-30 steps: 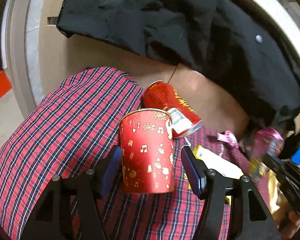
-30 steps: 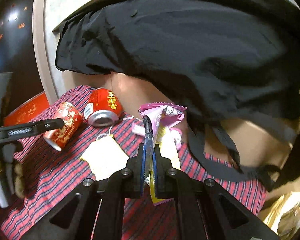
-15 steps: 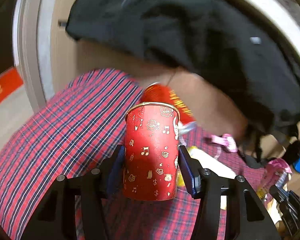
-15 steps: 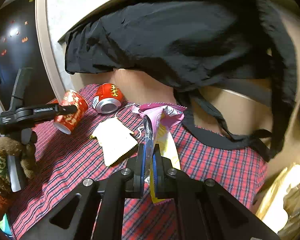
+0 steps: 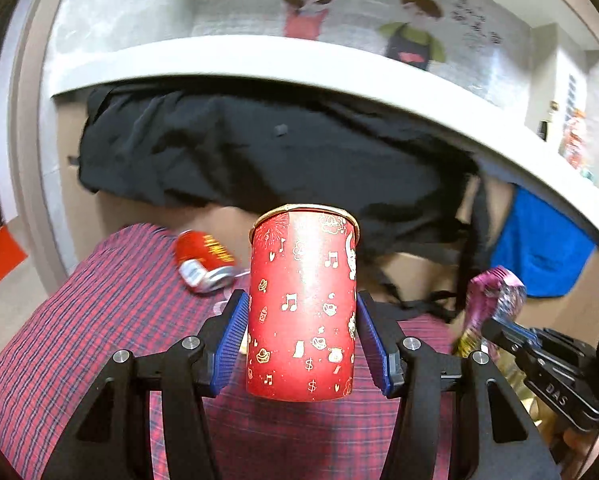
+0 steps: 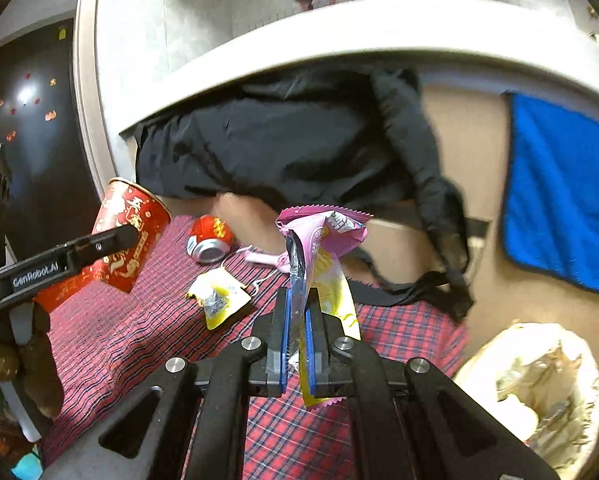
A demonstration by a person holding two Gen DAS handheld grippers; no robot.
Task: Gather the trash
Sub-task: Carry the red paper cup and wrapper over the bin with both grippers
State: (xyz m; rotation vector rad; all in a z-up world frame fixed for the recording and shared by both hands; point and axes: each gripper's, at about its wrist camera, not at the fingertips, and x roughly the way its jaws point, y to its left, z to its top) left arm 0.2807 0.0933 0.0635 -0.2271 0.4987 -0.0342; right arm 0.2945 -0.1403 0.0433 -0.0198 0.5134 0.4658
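Observation:
My left gripper (image 5: 301, 304) is shut on a red paper cup (image 5: 303, 256) with gold notes, held upright above the red plaid cloth (image 5: 99, 320). The right wrist view shows the same cup (image 6: 127, 232) tilted at the far left, off the cloth. My right gripper (image 6: 298, 300) is shut on a pink and yellow snack wrapper (image 6: 323, 232) that sticks up from its pads. A red drink can (image 6: 211, 238) lies on its side on the cloth. A torn yellow wrapper (image 6: 219, 296) and a small pink item (image 6: 263, 257) lie near the can.
A bin lined with a pale bag (image 6: 539, 380) stands at the lower right, beside the cloth. A black garment (image 6: 279, 152) and a blue towel (image 6: 559, 200) hang from a white curved ledge (image 6: 379, 28) over a tan backing behind the cloth.
The left jaws closed on the red cup and lifted it off the plaid cloth. Both grippers rose and drew back, so the wall above the ledge now shows.

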